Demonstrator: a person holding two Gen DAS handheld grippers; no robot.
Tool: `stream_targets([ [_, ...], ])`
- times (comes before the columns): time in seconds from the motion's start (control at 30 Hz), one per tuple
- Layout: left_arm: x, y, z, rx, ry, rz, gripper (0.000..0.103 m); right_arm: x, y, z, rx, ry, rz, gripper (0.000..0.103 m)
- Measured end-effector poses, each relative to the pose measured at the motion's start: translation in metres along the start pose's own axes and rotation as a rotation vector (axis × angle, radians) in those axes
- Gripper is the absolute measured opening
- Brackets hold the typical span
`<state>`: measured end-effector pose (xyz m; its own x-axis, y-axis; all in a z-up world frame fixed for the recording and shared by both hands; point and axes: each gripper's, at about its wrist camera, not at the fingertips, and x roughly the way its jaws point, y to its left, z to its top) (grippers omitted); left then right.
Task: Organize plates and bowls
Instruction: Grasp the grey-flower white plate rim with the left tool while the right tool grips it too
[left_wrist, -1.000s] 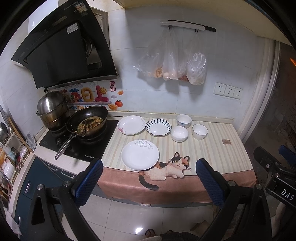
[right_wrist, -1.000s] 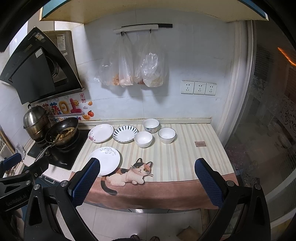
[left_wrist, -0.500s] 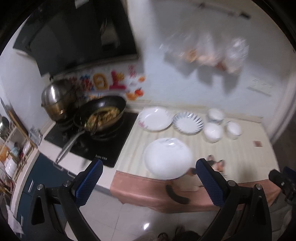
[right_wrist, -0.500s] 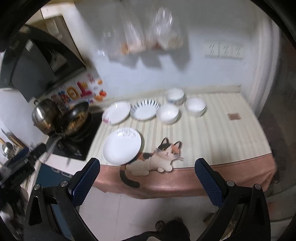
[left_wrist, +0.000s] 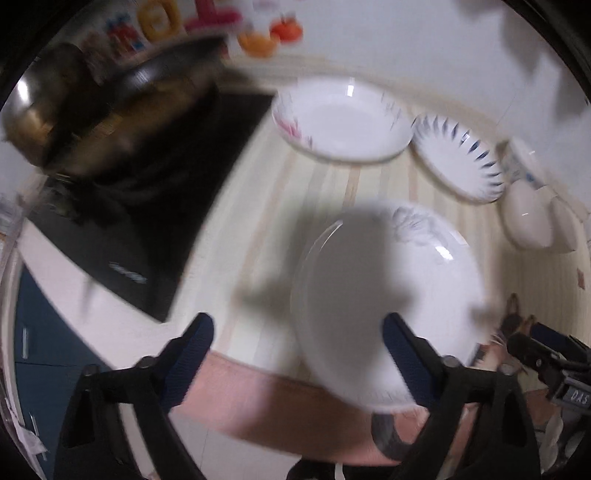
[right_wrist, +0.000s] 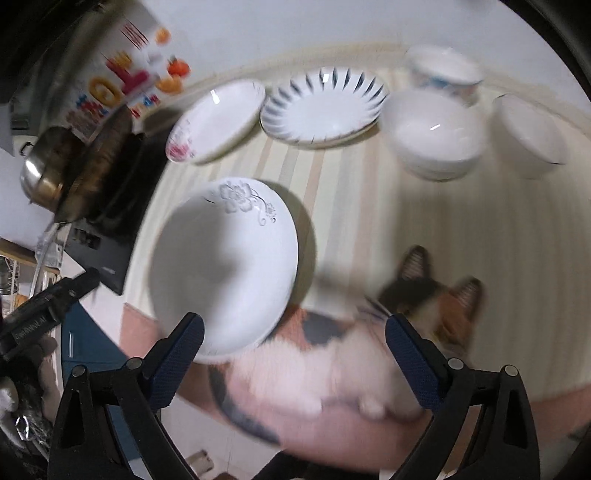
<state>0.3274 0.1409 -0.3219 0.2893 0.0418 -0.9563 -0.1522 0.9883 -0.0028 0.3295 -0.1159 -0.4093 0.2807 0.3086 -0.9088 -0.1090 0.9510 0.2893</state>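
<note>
Item: front plate (right_wrist: 221, 273), white with a grey flower print at its 1 o'clock rim, lying flat near the counter's front edge on the striped cloth (right_wrist: 461, 236), just beside the printed cat (right_wrist: 424, 310). Since a second ago you have brought both grippers in from a wide standing view to close over this plate; judged, it is the first piece to be lifted and stacked. Left gripper (left_wrist: 299, 354): jaws spread, nothing held, plate's near rim between them. Right gripper (right_wrist: 295, 354): jaws spread, nothing held, plate at its 11 o'clock. Behind, at 12 o'clock: pink-flower plate (right_wrist: 218, 122), blue-rayed plate (right_wrist: 325, 107); towards 2 o'clock, three bowls (right_wrist: 436, 133). At 10 o'clock: wok (left_wrist: 122, 110) on black hob (left_wrist: 147, 221). Writing: "DAS" on the right gripper body in the left view; the hob's logo and the wall stickers are too blurred to read.
</note>
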Motion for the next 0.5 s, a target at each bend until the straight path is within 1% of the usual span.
stream_targets([
  [0.03,0.015,0.001,0.003,-0.001,0.032,-0.021,0.079,0.018,-0.002,0.009,0.004,0.028,0.006,0.094],
  [0.1,0.04,0.002,0.007,-0.004,0.084,-0.045,0.063,0.049,-0.005,0.022,0.011,0.072,0.027,0.088],
  [0.13,0.05,0.003,0.009,0.001,0.105,-0.062,0.061,0.063,-0.008,0.028,0.015,0.089,0.033,0.084],
  [0.17,0.057,0.003,0.009,0.004,0.126,-0.078,0.057,0.075,-0.01,0.033,0.021,0.109,0.054,0.076],
  [0.2,0.063,0.003,0.009,0.008,0.142,-0.09,0.053,0.084,-0.01,0.037,0.03,0.13,0.08,0.071],
  [0.23,0.068,0.002,0.009,0.012,0.157,-0.104,0.051,0.095,-0.011,0.04,0.041,0.156,0.114,0.064],
  [0.27,0.071,0.002,0.01,0.01,0.161,-0.11,0.044,0.104,-0.01,0.042,0.045,0.175,0.135,0.059],
  [0.3,0.072,0.003,0.008,0.007,0.163,-0.12,0.04,0.109,-0.007,0.042,0.039,0.182,0.146,0.059],
  [0.33,0.072,0.003,0.007,0.006,0.162,-0.119,0.04,0.112,-0.003,0.045,0.018,0.157,0.146,0.052],
  [0.37,0.07,0.003,0.005,0.006,0.154,-0.111,0.039,0.113,0.0,0.045,0.009,0.162,0.155,0.04],
  [0.4,0.068,0.002,0.003,0.008,0.149,-0.104,0.039,0.121,0.002,0.046,0.007,0.183,0.157,0.036],
  [0.5,0.061,0.005,-0.007,-0.007,0.153,-0.107,0.036,0.117,0.007,0.044,0.0,0.177,0.133,0.034],
])
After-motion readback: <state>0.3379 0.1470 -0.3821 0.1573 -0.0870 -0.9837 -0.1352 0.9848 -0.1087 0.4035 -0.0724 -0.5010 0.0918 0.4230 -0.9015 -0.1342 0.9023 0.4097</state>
